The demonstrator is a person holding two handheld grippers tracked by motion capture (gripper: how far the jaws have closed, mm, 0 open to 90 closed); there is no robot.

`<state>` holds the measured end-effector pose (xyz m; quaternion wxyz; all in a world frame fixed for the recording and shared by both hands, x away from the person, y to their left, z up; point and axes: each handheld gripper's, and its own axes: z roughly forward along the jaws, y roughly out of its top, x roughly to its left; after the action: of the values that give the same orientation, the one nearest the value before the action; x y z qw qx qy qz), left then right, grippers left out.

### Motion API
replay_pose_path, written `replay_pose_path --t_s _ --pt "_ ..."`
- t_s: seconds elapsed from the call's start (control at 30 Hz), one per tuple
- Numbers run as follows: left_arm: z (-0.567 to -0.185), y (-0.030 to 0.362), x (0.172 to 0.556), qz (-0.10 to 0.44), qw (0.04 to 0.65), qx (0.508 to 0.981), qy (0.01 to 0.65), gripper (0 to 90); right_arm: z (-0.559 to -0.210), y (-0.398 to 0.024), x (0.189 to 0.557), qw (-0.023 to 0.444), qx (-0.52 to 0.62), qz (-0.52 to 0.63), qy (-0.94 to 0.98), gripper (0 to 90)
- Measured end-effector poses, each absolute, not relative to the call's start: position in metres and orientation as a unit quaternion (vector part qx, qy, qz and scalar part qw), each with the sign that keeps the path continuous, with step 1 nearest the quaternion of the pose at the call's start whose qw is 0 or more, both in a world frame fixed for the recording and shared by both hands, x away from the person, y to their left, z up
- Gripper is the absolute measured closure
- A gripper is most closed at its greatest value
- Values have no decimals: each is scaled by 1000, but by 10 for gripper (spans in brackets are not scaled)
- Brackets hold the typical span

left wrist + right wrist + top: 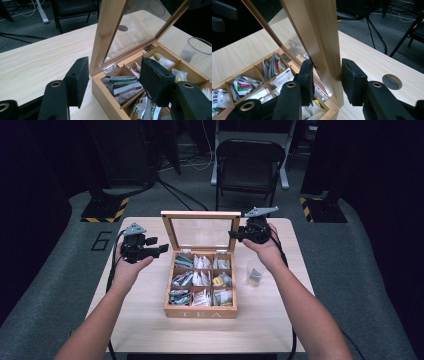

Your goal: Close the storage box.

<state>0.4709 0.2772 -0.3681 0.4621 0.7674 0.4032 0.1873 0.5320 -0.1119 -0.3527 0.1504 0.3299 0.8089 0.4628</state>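
A light wooden tea box (200,312) with nine compartments of packets sits mid-table. The right tool (327,75) clamps its upright glass-paned lid (322,37), seemingly steadying it; the left tool (152,248) waits beside, jaws wide.

The high view looks forward and down from above my side of the pale wooden table (260,330), taking in all of it. My left gripper view sits low and close, looking along my jaws at the open wooden tea box with its glass-paned lid (117,32). My right gripper view looks closely along that same lid's side frame (319,37). All three views share the box.
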Motion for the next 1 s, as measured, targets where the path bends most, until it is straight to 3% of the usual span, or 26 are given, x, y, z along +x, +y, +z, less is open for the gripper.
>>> replay_pose_path --t_s 1.0 --pt "-348 262 476 221 476 762 377 546 -359 -112 511 165 315 467 810 607"
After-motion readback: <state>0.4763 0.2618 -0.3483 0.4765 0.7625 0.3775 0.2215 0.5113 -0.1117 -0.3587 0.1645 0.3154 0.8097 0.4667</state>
